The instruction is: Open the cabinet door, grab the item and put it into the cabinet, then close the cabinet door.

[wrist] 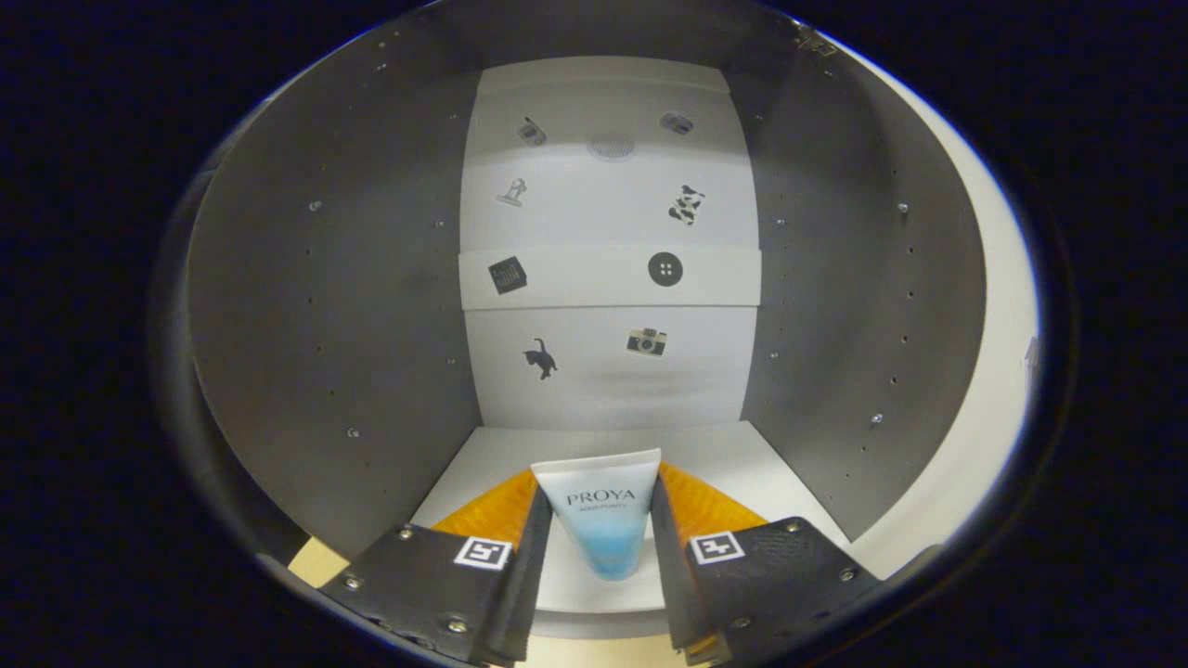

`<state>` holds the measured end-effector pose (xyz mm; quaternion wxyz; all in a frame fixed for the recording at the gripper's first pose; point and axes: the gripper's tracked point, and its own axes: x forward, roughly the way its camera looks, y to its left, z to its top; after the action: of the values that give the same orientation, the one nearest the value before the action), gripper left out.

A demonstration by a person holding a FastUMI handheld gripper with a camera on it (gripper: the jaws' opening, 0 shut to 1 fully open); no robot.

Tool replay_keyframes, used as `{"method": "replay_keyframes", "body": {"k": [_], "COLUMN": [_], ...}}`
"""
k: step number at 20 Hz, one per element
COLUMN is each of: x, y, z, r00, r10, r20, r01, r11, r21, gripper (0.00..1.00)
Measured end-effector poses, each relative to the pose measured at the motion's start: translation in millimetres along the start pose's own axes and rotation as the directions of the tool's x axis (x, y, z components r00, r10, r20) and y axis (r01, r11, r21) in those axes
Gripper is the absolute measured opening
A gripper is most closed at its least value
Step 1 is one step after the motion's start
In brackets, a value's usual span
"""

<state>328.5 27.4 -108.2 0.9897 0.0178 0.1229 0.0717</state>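
I am looking into the open cabinet [742, 459], over its white floor. A white tube with a blue lower part [601, 524] stands between my fingers, its wide crimped end up. Both fingers press on its sides, so my gripper [599, 496] is shut on the tube. The tube hangs just over the front part of the cabinet floor, and its narrow lower end is close to the floor's front lip. The cabinet door itself is out of sight.
Grey side walls stand to the left [353, 325] and right [835, 325] of the fingers. The white back wall [608, 380] carries small stickers and a white cross band [575, 278] at mid height. The cabinet's white front edge [993, 371] runs along the right.
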Motion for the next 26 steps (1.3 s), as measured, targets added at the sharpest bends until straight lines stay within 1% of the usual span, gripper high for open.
{"method": "replay_keyframes", "body": {"k": [3,7,8,11,12,14,16,18,20,22,26], "x": [1.7,2.3,2.6,4.2,4.3,3.7,-1.8,-12.4,-26.0,-44.5,-96.4], "y": [-1.9,-6.0,-6.3,-9.0,-8.7,-7.3,-6.7,-7.2,-9.0,-14.8,-15.5], "z": [0.3,2.0,2.7,4.3,3.3,7.2,14.9,22.1,26.0,30.6,36.7], "r00": [1.0,1.0,1.0,1.0,1.0,1.0,0.998,0.997,0.996,0.993,0.989], "r10": [-0.009,-0.016,-0.013,-0.022,-0.018,-0.016,-0.021,-0.026,-0.028,-0.049,-0.062], "r20": [0.002,0.005,0.009,0.015,0.013,0.026,0.054,0.079,0.087,0.103,0.132], "r01": [0.008,0.015,0.013,0.021,0.018,0.015,0.019,0.022,0.024,0.044,0.058], "r11": [1.0,1.0,1.0,0.999,0.999,0.999,0.999,0.998,0.998,0.998,0.998], "r21": [0.01,0.025,0.027,0.026,0.029,0.033,0.04,0.051,0.055,0.043,0.033], "gripper": [0.56,0.6,0.62,0.79,0.79,0.86,0.89,0.93,0.93,0.98,0.98]}}
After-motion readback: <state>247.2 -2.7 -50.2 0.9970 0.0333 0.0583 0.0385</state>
